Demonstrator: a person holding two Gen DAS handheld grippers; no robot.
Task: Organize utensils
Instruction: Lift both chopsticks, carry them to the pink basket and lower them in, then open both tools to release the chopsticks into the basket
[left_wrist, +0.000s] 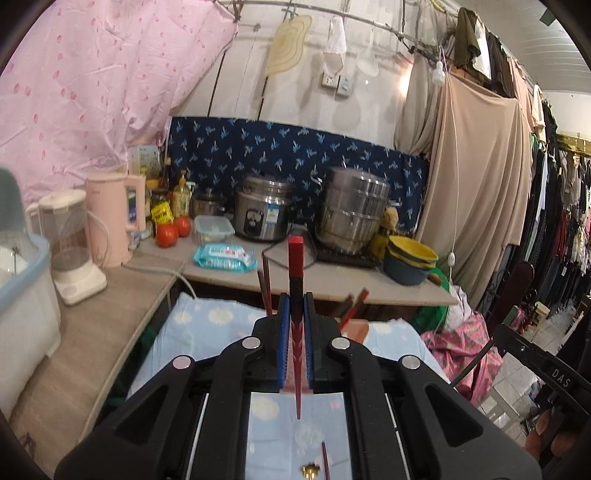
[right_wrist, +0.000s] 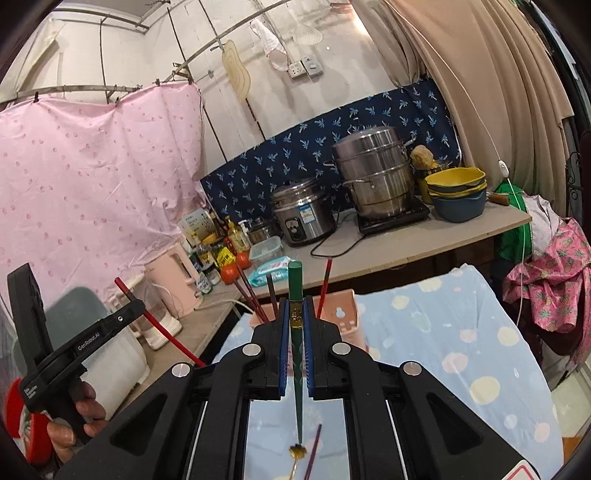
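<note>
My left gripper (left_wrist: 296, 299) is shut on a red chopstick (left_wrist: 295, 258) with a black band, which points up and away from the camera. My right gripper (right_wrist: 295, 301) is shut on a green chopstick (right_wrist: 295, 280) with a gold mark. Just beyond both grippers stands a pink utensil holder (right_wrist: 343, 314) on the blue dotted cloth (right_wrist: 443, 332), with several chopsticks (right_wrist: 251, 295) upright in it. The right wrist view also shows the left gripper (right_wrist: 136, 308) at the left, held by a hand (right_wrist: 81, 424). A purple chopstick (right_wrist: 314, 450) and a gold utensil (right_wrist: 295, 452) lie on the cloth below.
Behind the cloth runs a counter (right_wrist: 406, 251) with a rice cooker (left_wrist: 264, 210), a steamer pot (left_wrist: 351, 210), stacked bowls (left_wrist: 410, 258), tomatoes (left_wrist: 166, 234), a wipes pack (left_wrist: 225, 256), a pink kettle (left_wrist: 114, 218) and a blender (left_wrist: 70, 240). Clothes hang at the right.
</note>
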